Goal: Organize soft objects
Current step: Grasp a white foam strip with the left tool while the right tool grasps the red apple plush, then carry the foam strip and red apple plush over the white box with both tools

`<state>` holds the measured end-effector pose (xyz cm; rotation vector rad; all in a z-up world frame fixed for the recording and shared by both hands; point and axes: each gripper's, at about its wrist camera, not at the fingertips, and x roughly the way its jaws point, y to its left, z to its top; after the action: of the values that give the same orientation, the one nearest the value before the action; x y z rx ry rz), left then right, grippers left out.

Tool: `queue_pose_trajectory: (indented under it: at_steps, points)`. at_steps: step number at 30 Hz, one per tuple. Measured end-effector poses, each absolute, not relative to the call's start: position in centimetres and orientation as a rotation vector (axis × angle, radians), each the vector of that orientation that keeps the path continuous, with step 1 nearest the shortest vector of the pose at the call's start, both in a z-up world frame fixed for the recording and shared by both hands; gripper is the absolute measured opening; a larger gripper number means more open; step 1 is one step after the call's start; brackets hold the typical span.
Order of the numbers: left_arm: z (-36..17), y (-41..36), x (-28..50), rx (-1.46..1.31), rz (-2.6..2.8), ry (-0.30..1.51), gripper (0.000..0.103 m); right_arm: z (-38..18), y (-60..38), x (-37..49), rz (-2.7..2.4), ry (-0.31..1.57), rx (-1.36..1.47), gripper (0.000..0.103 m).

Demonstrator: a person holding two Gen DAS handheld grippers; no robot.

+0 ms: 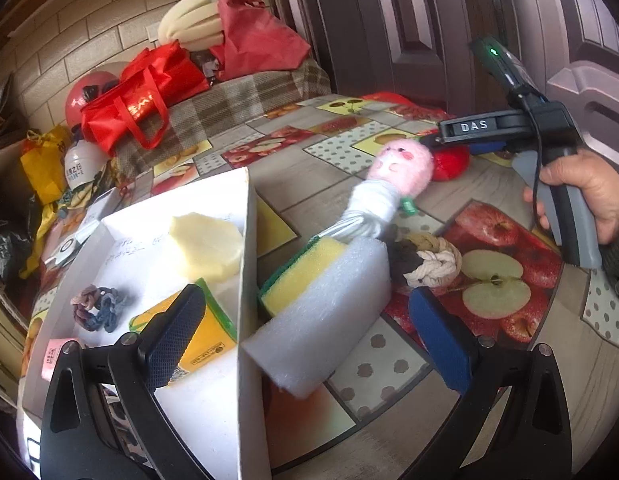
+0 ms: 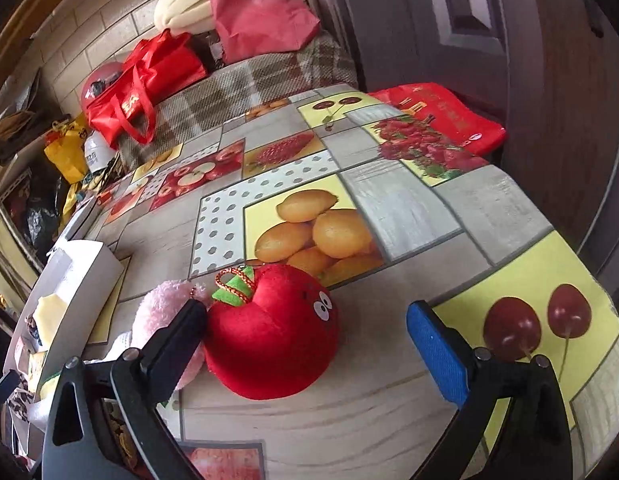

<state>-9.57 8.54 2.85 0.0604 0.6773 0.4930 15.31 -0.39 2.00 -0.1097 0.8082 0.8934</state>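
Observation:
In the left wrist view my left gripper (image 1: 309, 340) is open, one finger over the white box (image 1: 247, 240) and the other over the table. A white foam block (image 1: 321, 320) and a yellow-green sponge (image 1: 297, 276) lie between the fingers, against the box's outer wall. Beyond are a rope knot ball (image 1: 425, 260) and a pink-headed plush doll (image 1: 401, 164). The box holds a pale sponge piece (image 1: 205, 244), a scrunchie (image 1: 97, 308) and a yellow packaged sponge (image 1: 209, 332). My right gripper (image 2: 309, 340) is open around a red plush apple (image 2: 273, 332), with the doll (image 2: 161, 308) to its left.
A fruit-print cloth (image 2: 409, 208) covers the table. Behind it sit red bags (image 1: 141, 100), cream foam rolls (image 1: 189, 24) and a plaid cloth (image 1: 229, 100). A white bottle (image 1: 79, 168) and yellow bag (image 1: 41, 164) stand at left. A hand (image 1: 589, 192) holds the right gripper (image 1: 431, 141).

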Motion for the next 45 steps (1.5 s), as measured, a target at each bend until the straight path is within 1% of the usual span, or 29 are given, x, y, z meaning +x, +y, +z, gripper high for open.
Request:
queue_pose_trajectory:
  at_steps: [1,2,3,4,5,7,9,14,15,16,18,21,23,25,27,29,36,39,45]
  points:
    - [2.8,8.1,-9.5,0.079,0.486,0.681,0.102,1.8,0.3,15.1,0.918,0.819,-0.145,0.098]
    - [2.7,7.8,-9.4,0.097,0.479,0.68,0.1,1.7,1.0,14.8,0.949,0.827,-0.177,0.093]
    - [2.7,7.5,-9.4,0.108,0.473,0.679,0.091,1.6,1.4,14.5,0.98,0.831,-0.201,0.075]
    - [2.7,7.4,-9.4,0.117,0.473,0.679,0.08,1.5,1.6,14.3,1.005,0.834,-0.211,0.06]
    - [2.8,7.2,-9.4,0.118,0.47,0.677,0.073,1.6,1.6,14.2,1.01,0.831,-0.211,0.06]
    - [2.9,7.3,-9.7,0.102,0.447,0.67,0.042,1.8,0.8,14.3,1.014,0.818,-0.168,0.059]
    - [3.1,7.6,-9.9,0.083,0.433,0.658,0.034,1.9,-0.5,14.8,1.007,0.816,-0.088,0.058]
    - [3.1,7.8,-9.8,0.071,0.435,0.669,0.034,1.5,-2.8,16.5,0.987,0.867,0.08,0.058]
    - [3.0,7.8,-9.6,0.07,0.437,0.68,0.036,1.4,-3.1,16.5,0.988,0.869,0.091,0.058]
    - [2.8,7.8,-9.4,0.073,0.441,0.692,0.043,1.6,-3.0,16.5,0.989,0.866,0.097,0.058]
    - [2.5,7.5,-9.0,0.093,0.43,0.712,0.053,1.9,-3.1,16.2,0.998,0.85,0.094,0.058]
    - [2.2,6.4,-8.8,0.156,0.434,0.725,0.054,2.3,-3.1,15.7,1.005,0.822,0.085,0.058]
    - [2.1,6.2,-8.8,0.173,0.434,0.726,0.053,2.5,-3.2,15.6,1.003,0.807,0.086,0.058]
    - [2.2,6.6,-9.0,0.154,0.45,0.72,0.038,2.7,-3.4,15.5,0.997,0.788,0.089,0.058]
    - [2.5,7.5,-9.5,0.103,0.448,0.702,0.033,2.9,-3.5,15.2,0.986,0.763,0.085,0.058]
    - [2.6,8.0,-9.7,0.072,0.44,0.694,0.033,3.4,-3.6,14.6,0.975,0.716,0.067,0.058]
    - [2.9,7.1,-9.8,0.103,0.44,0.672,0.028,4.7,-2.9,11.5,0.952,0.55,-0.064,0.058]
    - [3.1,7.0,-10.1,0.1,0.435,0.652,0.026,4.9,-2.6,10.7,0.946,0.51,-0.1,0.058]
    - [3.9,6.3,-11.3,0.116,0.435,0.569,0.025,5.0,-2.5,10.1,0.944,0.481,-0.124,0.058]
